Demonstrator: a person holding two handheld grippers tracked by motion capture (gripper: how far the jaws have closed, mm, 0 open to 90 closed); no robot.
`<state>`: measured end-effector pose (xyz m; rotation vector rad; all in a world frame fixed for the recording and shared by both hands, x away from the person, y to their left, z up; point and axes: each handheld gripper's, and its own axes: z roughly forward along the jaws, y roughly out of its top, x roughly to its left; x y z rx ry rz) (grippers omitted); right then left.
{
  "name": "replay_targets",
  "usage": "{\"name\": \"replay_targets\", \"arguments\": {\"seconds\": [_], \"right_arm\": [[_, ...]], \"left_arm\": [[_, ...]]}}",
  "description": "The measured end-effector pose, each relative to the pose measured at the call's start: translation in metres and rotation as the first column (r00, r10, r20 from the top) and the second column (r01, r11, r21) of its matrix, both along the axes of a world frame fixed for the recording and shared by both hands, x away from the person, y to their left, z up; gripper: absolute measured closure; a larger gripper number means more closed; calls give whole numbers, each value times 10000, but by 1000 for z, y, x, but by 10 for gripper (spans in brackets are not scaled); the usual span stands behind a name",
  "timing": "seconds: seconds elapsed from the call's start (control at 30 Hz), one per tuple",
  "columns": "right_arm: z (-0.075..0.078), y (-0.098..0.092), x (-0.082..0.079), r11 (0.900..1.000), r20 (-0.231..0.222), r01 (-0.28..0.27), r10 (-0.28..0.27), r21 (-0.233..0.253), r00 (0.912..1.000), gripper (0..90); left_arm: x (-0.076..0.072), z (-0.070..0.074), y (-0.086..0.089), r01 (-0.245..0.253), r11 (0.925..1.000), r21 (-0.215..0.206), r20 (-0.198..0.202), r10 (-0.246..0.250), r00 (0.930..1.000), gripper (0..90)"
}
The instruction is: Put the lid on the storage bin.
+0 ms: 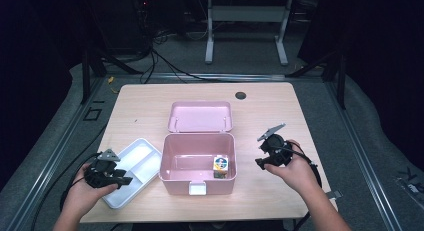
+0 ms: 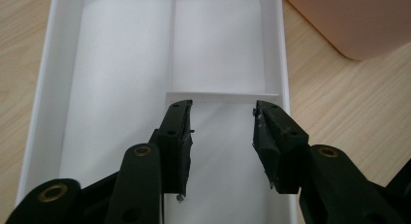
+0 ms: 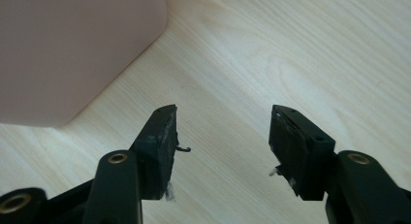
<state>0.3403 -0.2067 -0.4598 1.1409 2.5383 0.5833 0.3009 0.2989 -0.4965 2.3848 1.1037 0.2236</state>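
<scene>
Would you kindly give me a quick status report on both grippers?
Left gripper open, empty, over white tray. Right gripper open, empty, beside pink box. Small cube inside box. Nothing in the way.

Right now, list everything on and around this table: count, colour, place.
Open pink plastic storage box: one, pink, table centre, lid hinged back.
Small multicoloured printed cube: one, white with colours, inside the box, front right corner.
White divided plastic tray: one, white, left of the box.
Light wooden table: one, pale wood, with a dark round hole at the far edge.
White metal frame: one, on the floor beyond the table.
Left gripper: black, open, over the tray.
Right gripper: black, open, over bare table right of the box.
</scene>
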Motion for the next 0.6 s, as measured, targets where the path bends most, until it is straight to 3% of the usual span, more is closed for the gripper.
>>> {"name": "replay_targets", "arguments": {"seconds": [0.1, 0.27, 0.37, 0.47, 0.6], "right_arm": [[-11, -7, -6, 9981, 178, 417, -425, 446, 9989, 439], [-27, -14, -14, 9938, 392, 641, -679, 912, 9969, 440], [-41, -19, -23, 9833, 843, 1013, -1149, 1515, 9898, 425], [-54, -25, -32, 9605, 1351, 1057, -1440, 2573, 9803, 389], [-66, -29, -37, 9574, 1410, 1092, -1510, 2673, 9784, 389]], "left_arm": [[0, 3, -1, 5, 9995, 304, 34, -6, 10000, 613], [1, 3, 1, -141, 9992, 381, -134, 146, 9998, 617], [5, 2, 4, -169, 9970, 754, -324, 194, 9993, 616], [7, 5, 7, -243, 9961, 850, -356, 275, 9990, 609], [10, 11, 9, -232, 9964, 810, -378, 264, 9989, 624]]}}
